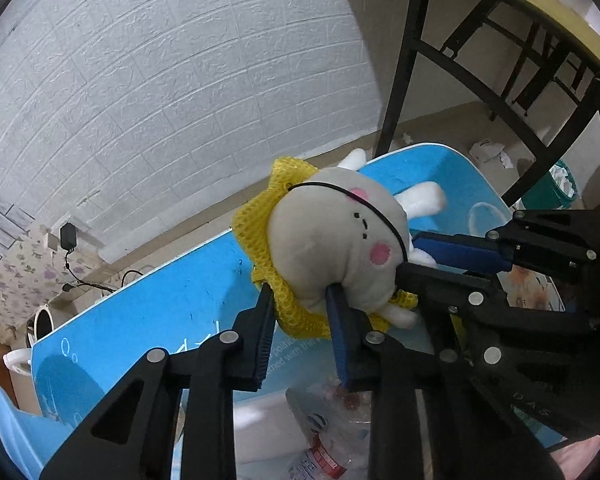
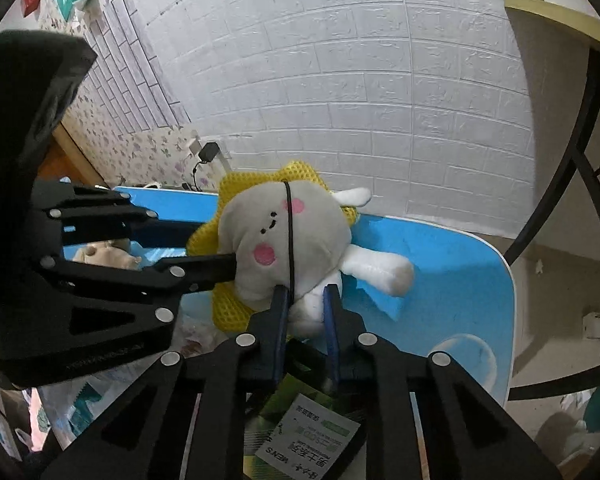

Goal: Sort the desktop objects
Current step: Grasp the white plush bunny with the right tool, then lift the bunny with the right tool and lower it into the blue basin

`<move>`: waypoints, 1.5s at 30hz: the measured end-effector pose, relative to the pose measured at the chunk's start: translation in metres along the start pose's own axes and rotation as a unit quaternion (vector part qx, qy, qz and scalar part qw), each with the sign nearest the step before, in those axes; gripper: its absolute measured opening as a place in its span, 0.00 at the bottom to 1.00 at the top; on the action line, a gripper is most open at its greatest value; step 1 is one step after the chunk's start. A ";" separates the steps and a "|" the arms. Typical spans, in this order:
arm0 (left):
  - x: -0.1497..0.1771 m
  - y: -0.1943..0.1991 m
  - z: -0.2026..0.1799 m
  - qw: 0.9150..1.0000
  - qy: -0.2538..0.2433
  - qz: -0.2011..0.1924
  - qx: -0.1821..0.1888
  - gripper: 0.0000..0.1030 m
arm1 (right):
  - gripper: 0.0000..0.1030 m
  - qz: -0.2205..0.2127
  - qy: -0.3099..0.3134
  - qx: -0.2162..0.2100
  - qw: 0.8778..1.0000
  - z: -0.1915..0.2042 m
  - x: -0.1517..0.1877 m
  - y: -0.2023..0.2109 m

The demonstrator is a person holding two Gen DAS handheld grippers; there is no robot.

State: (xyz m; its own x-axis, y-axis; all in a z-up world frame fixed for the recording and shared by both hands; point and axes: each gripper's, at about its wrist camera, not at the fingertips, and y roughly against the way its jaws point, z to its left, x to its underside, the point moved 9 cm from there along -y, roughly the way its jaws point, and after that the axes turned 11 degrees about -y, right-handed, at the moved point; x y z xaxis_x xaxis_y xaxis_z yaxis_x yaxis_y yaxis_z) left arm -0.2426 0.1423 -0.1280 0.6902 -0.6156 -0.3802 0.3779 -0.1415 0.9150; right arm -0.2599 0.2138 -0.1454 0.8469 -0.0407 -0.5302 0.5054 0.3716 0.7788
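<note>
Two hand-held grippers clamp one plush toy [image 1: 340, 240] between them. The left hand-held gripper [image 1: 300, 308] is nearly closed, its pads pinching the yellow mesh collar [image 1: 256, 224] and the lower edge of the grey head. The right hand-held gripper [image 2: 306, 300] is likewise narrowed, gripping the toy's white body [image 2: 312, 308] just under the head; in the left wrist view it reaches in from the right, though its pads there are partly hidden behind the plush.

Below lies a blue desk [image 1: 160, 308] with a white rim, set against a white brick-pattern wall [image 1: 160, 80]. A black charger [image 1: 68, 236] hangs at the wall's base. A crumpled plastic bottle [image 1: 332, 432] lies beneath the left fingers, and a green packet [image 2: 300, 432] beneath the right ones. A dark-framed table [image 1: 500, 60] stands beyond.

The toy appears lifted off the desk, held at both grippers' fingertips.
</note>
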 end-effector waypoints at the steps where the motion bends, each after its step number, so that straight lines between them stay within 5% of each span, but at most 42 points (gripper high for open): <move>1: 0.001 0.001 0.000 1.000 0.001 0.000 0.004 0.21 | 0.15 0.000 0.000 0.000 1.000 0.000 0.001 0.000; 8: 0.005 0.008 -0.001 0.999 0.010 -0.009 0.031 0.17 | 0.12 -0.016 0.003 -0.009 1.000 0.009 -0.003 0.016; 11: 0.005 0.012 -0.008 0.999 0.001 -0.012 0.040 0.15 | 0.02 -0.016 0.008 -0.020 1.000 0.020 -0.006 0.017; 14: 0.009 0.005 -0.006 0.999 0.005 -0.002 0.037 0.14 | 0.03 0.012 0.003 -0.029 1.000 0.023 -0.003 0.007; 27: 0.014 0.000 -0.003 0.999 0.012 -0.001 0.046 0.12 | 0.02 -0.016 -0.006 0.007 1.000 0.010 -0.010 0.022; 29: 0.014 0.000 -0.003 0.999 0.009 0.001 0.045 0.12 | 0.27 -0.024 -0.049 0.017 0.998 -0.004 -0.019 0.021; 30: 0.015 -0.001 -0.002 0.999 0.009 0.002 0.045 0.12 | 0.56 -0.029 -0.062 0.017 0.997 -0.008 -0.021 0.022; 35: 0.021 -0.007 0.001 0.999 0.012 0.011 0.047 0.12 | 0.54 -0.034 -0.043 0.004 0.999 -0.002 -0.023 0.022; 40: 0.018 -0.007 -0.001 0.999 0.007 0.011 0.043 0.12 | 0.64 -0.021 -0.031 0.029 0.999 -0.009 -0.026 0.005; 43: 0.019 -0.008 -0.001 0.999 0.009 0.012 0.046 0.12 | 0.73 -0.027 -0.071 0.025 0.997 -0.018 -0.028 0.009; 45: 0.019 -0.007 0.000 0.999 0.008 0.013 0.046 0.12 | 0.73 -0.009 -0.128 -0.019 0.992 -0.027 -0.024 0.004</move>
State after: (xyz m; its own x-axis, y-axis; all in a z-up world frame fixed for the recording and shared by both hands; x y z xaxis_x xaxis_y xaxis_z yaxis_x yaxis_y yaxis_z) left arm -0.2324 0.1315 -0.1421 0.7089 -0.6081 -0.3574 0.3018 -0.1965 0.9329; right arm -0.2825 0.2410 -0.1387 0.8548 -0.2790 -0.4376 0.5179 0.4027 0.7548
